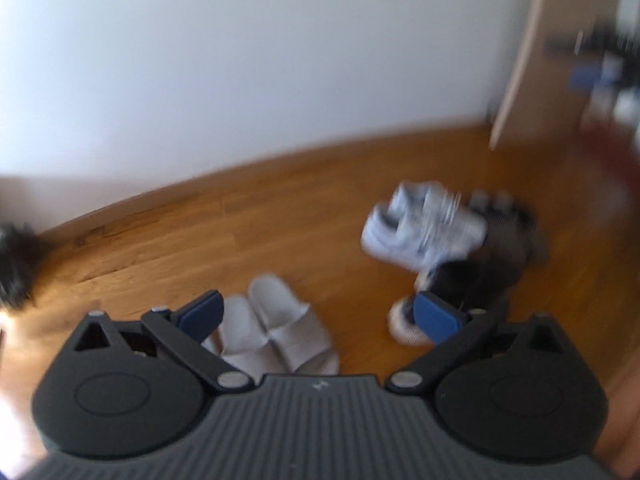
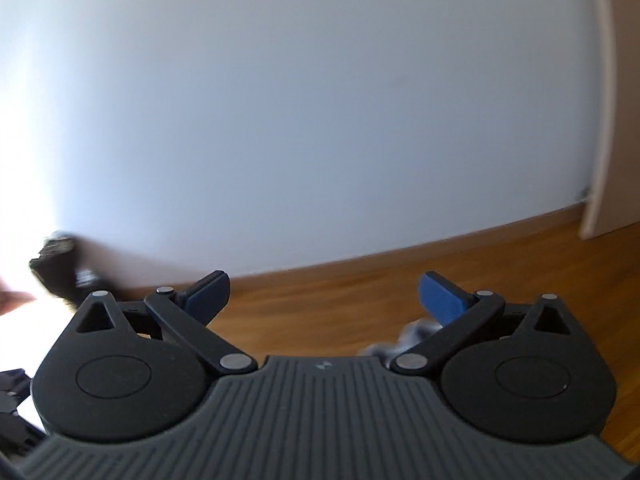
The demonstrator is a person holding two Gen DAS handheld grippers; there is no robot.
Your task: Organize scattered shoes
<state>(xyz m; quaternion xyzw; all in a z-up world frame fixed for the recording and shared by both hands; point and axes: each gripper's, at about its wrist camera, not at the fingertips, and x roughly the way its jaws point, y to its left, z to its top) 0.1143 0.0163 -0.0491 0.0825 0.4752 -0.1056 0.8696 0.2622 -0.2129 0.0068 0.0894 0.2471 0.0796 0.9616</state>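
Note:
In the left wrist view my left gripper (image 1: 318, 316) hangs open above the wooden floor with nothing between its blue pads. Below it a pair of pale grey slides (image 1: 276, 332) lies side by side. To the right lies a heap of shoes: white sneakers (image 1: 424, 228) on top, a dark shoe (image 1: 472, 280) beneath, a grey shoe (image 1: 508, 216) behind. In the right wrist view my right gripper (image 2: 324, 296) is open and empty, facing the white wall; a blurred bit of a light shoe (image 2: 408, 340) shows under its right finger.
A white wall (image 1: 240, 80) meets the floor (image 1: 280, 216) close behind the shoes. A pale door or panel (image 1: 524, 80) stands at the right. A dark blurred object (image 2: 60, 268) sits at the left by the wall. Bare floor lies left of the slides.

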